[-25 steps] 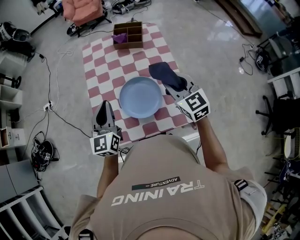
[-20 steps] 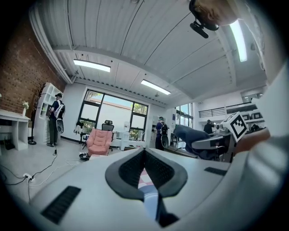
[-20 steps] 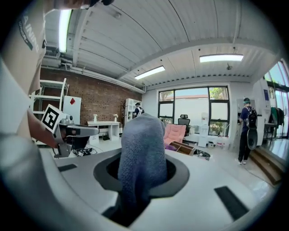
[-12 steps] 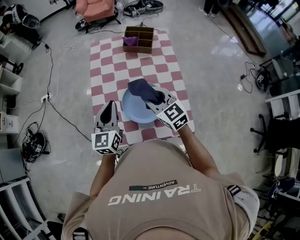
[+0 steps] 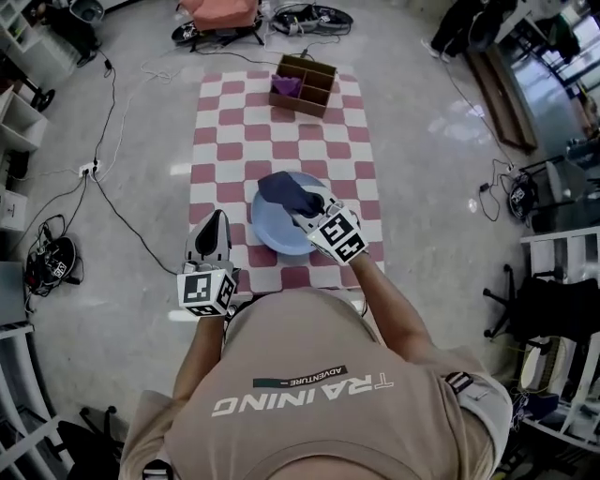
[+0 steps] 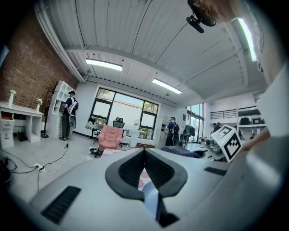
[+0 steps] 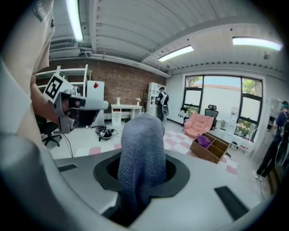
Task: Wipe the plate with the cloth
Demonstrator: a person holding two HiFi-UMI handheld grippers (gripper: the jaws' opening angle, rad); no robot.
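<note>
A light blue plate (image 5: 277,232) lies on the red-and-white checkered mat (image 5: 281,131). My right gripper (image 5: 307,215) is shut on a dark blue cloth (image 5: 287,194), which hangs over the plate's far half; whether it touches the plate I cannot tell. In the right gripper view the cloth (image 7: 141,149) bulges up between the jaws of the right gripper (image 7: 143,178). My left gripper (image 5: 214,223) hovers just left of the plate with its tips together and nothing in them. In the left gripper view, the pads of the left gripper (image 6: 144,152) meet, and the right gripper's marker cube (image 6: 228,142) shows to the right.
A wooden compartment box (image 5: 302,84) holding a purple cloth (image 5: 287,85) stands at the mat's far end. Cables (image 5: 103,187) run over the floor to the left. A pink chair (image 5: 220,11) and shelves are beyond the mat.
The right gripper has carried the cloth left and down, from the plate's right side to over the plate. The left gripper has shifted only a little beside the plate.
</note>
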